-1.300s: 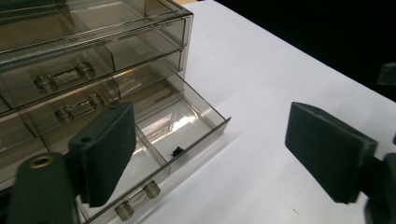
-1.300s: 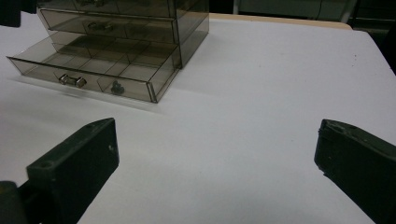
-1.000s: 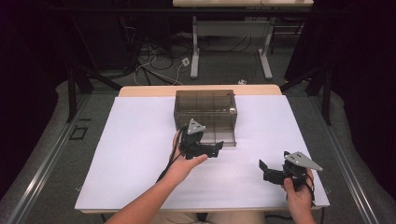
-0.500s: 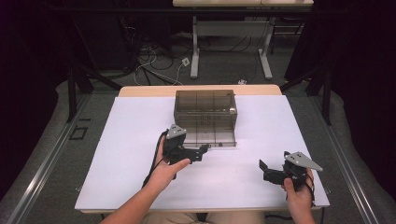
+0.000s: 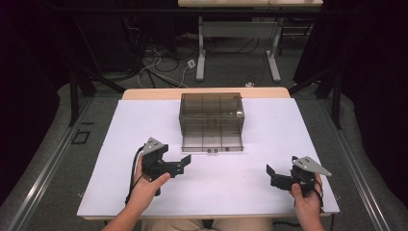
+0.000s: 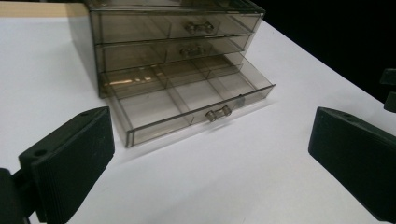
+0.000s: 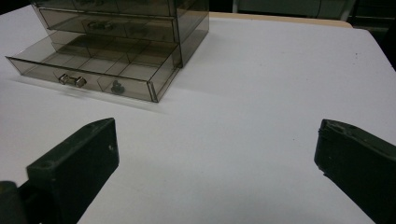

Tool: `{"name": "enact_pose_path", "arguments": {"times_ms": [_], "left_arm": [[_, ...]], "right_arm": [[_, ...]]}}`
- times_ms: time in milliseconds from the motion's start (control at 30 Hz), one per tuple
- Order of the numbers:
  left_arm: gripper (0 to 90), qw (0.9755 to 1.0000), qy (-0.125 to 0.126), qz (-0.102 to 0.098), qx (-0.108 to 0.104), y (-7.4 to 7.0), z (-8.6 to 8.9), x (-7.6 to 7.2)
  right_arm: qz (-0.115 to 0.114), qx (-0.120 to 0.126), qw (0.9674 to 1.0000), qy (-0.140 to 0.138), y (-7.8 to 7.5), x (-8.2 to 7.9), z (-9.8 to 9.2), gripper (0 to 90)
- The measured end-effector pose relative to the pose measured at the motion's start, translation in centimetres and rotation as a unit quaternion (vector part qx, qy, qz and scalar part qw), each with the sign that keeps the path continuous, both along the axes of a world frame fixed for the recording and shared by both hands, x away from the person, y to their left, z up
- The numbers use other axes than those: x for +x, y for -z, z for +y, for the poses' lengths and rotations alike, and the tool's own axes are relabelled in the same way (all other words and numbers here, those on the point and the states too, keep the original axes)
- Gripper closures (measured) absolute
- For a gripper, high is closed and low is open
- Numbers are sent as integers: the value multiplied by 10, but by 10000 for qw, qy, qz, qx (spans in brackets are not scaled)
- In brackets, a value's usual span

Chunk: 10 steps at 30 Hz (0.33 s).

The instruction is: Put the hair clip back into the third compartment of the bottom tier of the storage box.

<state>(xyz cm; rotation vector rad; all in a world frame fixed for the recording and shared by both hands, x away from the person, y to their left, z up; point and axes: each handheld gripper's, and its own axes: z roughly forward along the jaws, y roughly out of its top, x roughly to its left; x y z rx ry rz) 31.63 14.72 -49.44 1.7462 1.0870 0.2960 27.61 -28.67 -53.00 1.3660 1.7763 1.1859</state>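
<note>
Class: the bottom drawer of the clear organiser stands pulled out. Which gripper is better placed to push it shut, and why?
Left. The left gripper sits open just before the bottom drawer, near its handle; the right gripper rests farther off.

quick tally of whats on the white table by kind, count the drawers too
drawer unit: 1
closed drawers: 2
open drawers: 1
grippers, left gripper and right gripper, jaws apart: 2
total: 6

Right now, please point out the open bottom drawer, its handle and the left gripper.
Bottom drawer [image 6: 154, 105]: left gripper view, floor.
Handle [image 6: 218, 113]: left gripper view, middle.
Left gripper [image 5: 185, 162]: high view, between the jaws.
</note>
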Motion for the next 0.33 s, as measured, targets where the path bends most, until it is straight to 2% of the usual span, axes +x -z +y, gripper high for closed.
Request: {"name": "enact_pose_path", "arguments": {"times_ms": [233, 333], "left_arm": [[4, 9999, -104, -54, -92, 7, 27, -13], [4, 9998, -179, -104, -21, 9, 37, -16]], "right_arm": [[5, -46, 10000, -12, 0, 1, -1, 0], [25, -60, 10000, 6, 1, 1, -2, 0]]}}
